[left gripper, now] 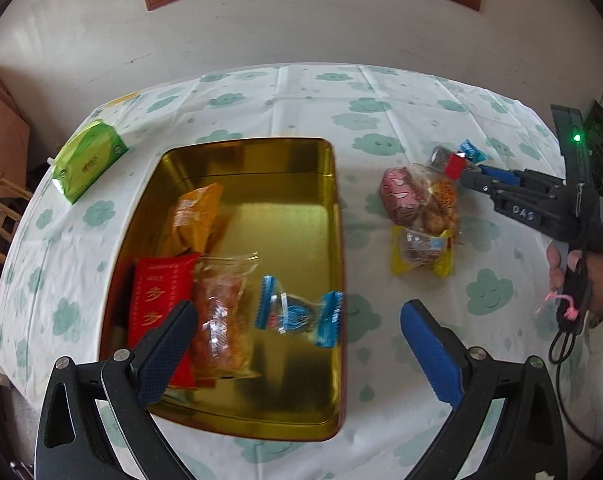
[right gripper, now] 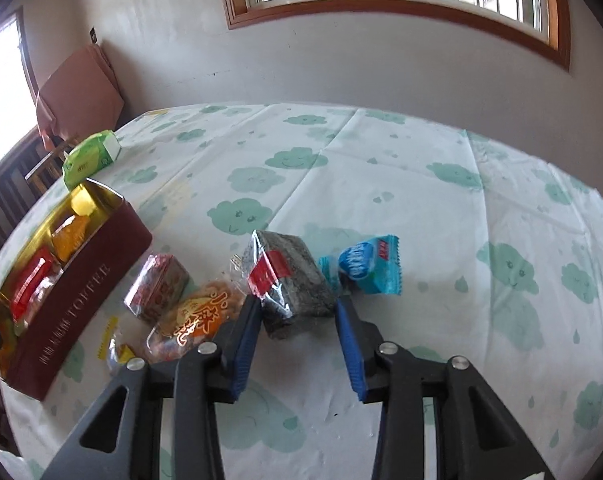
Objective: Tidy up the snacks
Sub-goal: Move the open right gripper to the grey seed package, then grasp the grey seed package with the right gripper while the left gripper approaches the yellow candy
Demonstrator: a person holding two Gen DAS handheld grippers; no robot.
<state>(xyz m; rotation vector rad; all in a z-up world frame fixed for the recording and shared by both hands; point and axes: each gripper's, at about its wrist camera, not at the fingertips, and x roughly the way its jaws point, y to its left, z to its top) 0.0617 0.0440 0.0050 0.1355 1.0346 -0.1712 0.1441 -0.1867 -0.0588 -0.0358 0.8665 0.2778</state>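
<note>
Reaching at the dark seaweed snack pack (right gripper: pixel 287 280) with the right gripper (right gripper: pixel 297 320), we have its blue pads on either side of the pack's near end, narrow but not visibly pressing — we judge it not yet gripped. The pack lies on the cloud-print tablecloth (right gripper: pixel 441 208), well to the right of the gold toffee tin (left gripper: pixel 293 216), with a blue candy wrapper (right gripper: pixel 367 266) just beside it on the far side from the tin. It looks light, with a crinkly, slippery clear wrapper over a firmish block — we would pinch across its short sides, gently. Readable writing: "TOFFEE" on the tin's maroon wall, "DAS" on the right gripper. Over the tin, the left gripper (left gripper: pixel 297 344) hangs wide and empty.
</note>
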